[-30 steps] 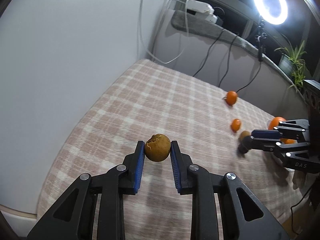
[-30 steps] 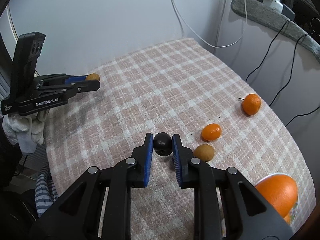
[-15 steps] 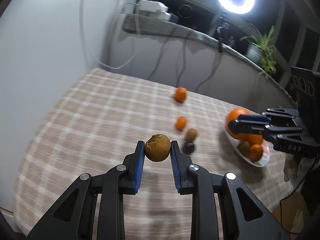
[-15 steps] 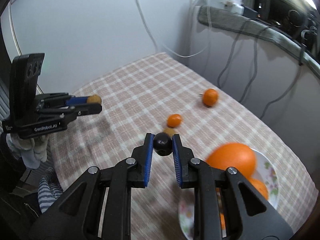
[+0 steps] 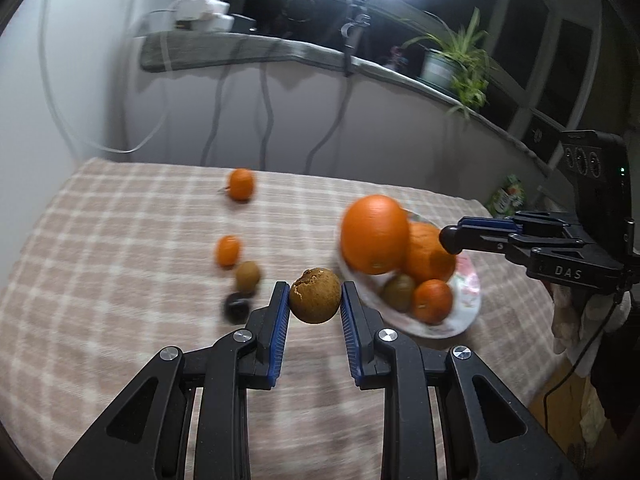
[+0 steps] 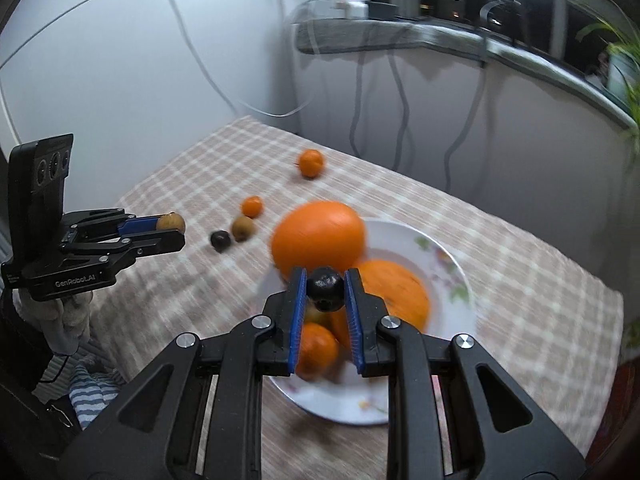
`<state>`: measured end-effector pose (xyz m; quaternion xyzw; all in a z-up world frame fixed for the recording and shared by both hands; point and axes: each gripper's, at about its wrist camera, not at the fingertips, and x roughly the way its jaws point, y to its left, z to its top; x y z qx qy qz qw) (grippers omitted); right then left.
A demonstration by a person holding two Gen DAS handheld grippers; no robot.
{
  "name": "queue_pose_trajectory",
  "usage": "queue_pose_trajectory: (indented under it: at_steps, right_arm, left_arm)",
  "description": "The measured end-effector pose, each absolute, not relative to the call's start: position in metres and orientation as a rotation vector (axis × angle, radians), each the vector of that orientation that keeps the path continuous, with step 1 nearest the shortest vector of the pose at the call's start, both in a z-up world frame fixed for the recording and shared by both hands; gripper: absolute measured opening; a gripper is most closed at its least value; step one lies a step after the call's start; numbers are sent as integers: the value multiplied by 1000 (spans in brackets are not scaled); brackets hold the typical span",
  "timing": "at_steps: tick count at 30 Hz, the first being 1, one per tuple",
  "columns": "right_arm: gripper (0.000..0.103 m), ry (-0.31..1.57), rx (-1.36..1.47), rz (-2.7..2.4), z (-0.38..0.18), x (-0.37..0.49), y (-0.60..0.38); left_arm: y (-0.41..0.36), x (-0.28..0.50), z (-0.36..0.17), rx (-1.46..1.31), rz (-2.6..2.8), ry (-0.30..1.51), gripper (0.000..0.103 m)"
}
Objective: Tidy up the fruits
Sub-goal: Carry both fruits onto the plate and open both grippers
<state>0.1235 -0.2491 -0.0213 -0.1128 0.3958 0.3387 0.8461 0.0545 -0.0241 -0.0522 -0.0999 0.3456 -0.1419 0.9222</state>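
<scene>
- L gripper (image 5: 315,300): closed on brown fruit (image 5: 315,295), pinched at mid-height btwn blue pads (image 5: 280,320), prob. so round shape can't roll out; held short of plate (image 5: 468,280).
- R gripper (image 6: 325,289): clamped on small dark fruit (image 6: 325,289), held above plate (image 6: 452,264) over the oranges (image 6: 318,238); looks lined up for a drop there.
- Plate already loaded w/ oranges, a kiwi-like fruit (image 5: 398,292) & small citrus (image 5: 432,300).
- Loose on checked cloth (image 5: 120,260), not yet collected: two small oranges (image 5: 241,184), a brown fruit, a dark one (image 5: 236,307).
</scene>
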Motion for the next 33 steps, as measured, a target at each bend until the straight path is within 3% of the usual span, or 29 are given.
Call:
queue_pose_trajectory:
  at_steps: [16,33]
  right_arm:
    - [20,890,-142,664,-45,126,-299]
    - [20,907,-131,695,-54,116,-297]
  left_arm:
    - [-94,69,-60,-129,-403,748,24]
    - [-107,76,-65,-118,-410,764,24]
